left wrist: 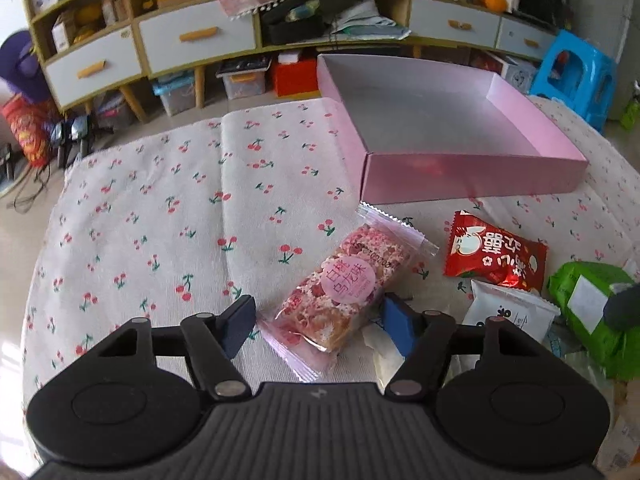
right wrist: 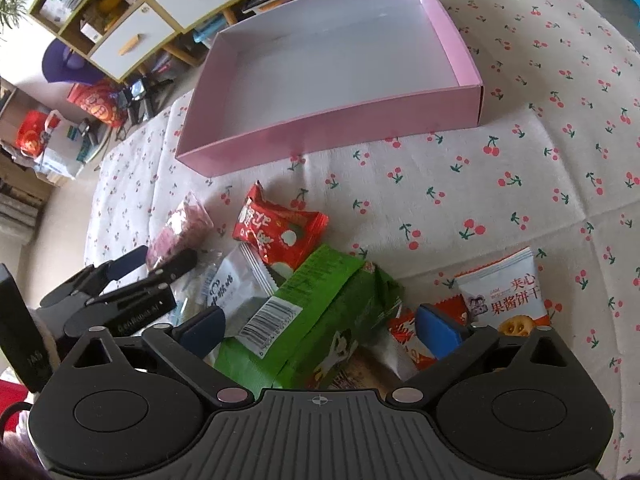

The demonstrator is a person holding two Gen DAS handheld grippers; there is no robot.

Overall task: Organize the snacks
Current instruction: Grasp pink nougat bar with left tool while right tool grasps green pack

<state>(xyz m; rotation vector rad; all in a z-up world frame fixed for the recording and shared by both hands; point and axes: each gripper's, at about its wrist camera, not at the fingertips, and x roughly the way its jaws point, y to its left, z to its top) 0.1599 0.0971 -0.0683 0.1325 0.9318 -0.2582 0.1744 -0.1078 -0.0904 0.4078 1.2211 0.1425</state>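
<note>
Cherry-print tablecloth (left wrist: 160,208) is bearing a light, crinkly pink clear-wrapped snack bar (left wrist: 340,292), the left gripper (left wrist: 316,324) straddling its middle, not yet pinching.

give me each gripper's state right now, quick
left gripper: open around the pink snack bar, not yet gripping.
right gripper: open over the green packet, holding nothing.

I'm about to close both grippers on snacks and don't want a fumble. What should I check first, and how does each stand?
1. Pink box empty, open: ok.
2. Pink snack bar between left gripper fingers: ok.
3. Left pads pressing the bar: not ok, gap on its left.
4. Green packet between right gripper fingers: ok.
5. Right pads touching the packet: not ok.
6. Neighbouring wrappers clear of the right fingers: cannot tell.
</note>
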